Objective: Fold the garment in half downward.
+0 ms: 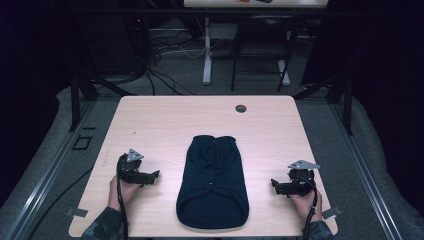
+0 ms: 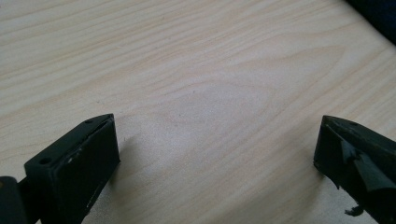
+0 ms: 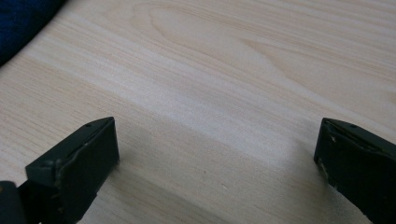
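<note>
A dark navy garment (image 1: 212, 182) lies flat in the middle of the light wooden table (image 1: 165, 120), its wide hem toward the near edge. My left gripper (image 1: 152, 176) rests on the table to the left of it, jaws pointing at the cloth, wide open with bare wood between them (image 2: 217, 149). A corner of the garment (image 2: 378, 14) shows at the top right of the left gripper view. My right gripper (image 1: 275, 185) rests on the right side, also open over bare wood (image 3: 217, 149). The garment's edge (image 3: 21, 23) sits at the top left of the right gripper view.
A round cable hole (image 1: 241, 108) sits near the table's far edge. Beyond the table stand another desk's legs (image 1: 207, 50) and loose cables (image 1: 165, 50) on the floor. Dark frame posts (image 1: 75, 95) flank the table on both sides.
</note>
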{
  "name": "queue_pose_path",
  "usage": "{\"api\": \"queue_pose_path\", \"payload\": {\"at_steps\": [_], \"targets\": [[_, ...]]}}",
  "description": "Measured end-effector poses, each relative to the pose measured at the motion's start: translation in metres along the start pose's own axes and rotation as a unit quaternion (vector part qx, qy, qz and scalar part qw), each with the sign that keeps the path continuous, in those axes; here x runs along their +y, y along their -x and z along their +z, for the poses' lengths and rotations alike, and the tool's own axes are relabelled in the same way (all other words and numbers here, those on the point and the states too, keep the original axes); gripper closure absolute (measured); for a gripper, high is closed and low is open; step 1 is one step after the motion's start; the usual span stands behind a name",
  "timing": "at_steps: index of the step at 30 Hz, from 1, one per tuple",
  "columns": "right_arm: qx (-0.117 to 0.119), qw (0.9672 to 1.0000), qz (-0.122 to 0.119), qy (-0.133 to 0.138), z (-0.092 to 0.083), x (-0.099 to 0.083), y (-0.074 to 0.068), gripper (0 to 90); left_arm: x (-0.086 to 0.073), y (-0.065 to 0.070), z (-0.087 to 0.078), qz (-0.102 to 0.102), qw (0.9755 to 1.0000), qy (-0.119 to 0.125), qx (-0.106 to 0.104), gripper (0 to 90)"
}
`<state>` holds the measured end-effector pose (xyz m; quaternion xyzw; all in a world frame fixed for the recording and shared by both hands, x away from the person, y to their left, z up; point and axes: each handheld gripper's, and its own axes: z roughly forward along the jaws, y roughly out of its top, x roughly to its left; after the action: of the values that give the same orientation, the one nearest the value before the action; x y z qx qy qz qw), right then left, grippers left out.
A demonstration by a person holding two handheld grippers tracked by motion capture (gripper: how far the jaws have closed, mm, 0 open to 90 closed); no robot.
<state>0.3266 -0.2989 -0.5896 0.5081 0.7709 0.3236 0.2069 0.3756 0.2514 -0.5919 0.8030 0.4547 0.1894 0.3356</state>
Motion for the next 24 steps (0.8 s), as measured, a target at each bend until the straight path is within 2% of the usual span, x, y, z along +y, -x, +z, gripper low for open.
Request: {"api": "queue_pose_path", "payload": {"at_steps": [12,15,18,20,24], "targets": [[0.000,1.0000,0.001,0.002,0.000,0.000,-0.001,0.1,0.000,0.000,0.000,0.000,1.0000,0.001,0.000,0.2],[0.011,0.9998,-0.015,-0.010,0.000,0.003,-0.001,0.0,0.001,0.000,0.000,-0.002,1.0000,-0.002,-0.003,0.5],[0.010,0.9998,-0.011,-0.010,0.001,0.003,-0.001,0.0,0.002,-0.001,0.000,-0.006,1.0000,-0.001,-0.004,0.9],[0.017,0.9995,-0.018,-0.019,0.000,0.007,-0.003,0.0,0.004,-0.001,-0.001,-0.008,0.9999,0.002,-0.008,0.3],[0.024,0.9989,-0.029,-0.028,-0.001,0.012,-0.006,0.0,0.009,0.004,-0.002,0.014,0.9998,-0.005,-0.010,0.6]]}}
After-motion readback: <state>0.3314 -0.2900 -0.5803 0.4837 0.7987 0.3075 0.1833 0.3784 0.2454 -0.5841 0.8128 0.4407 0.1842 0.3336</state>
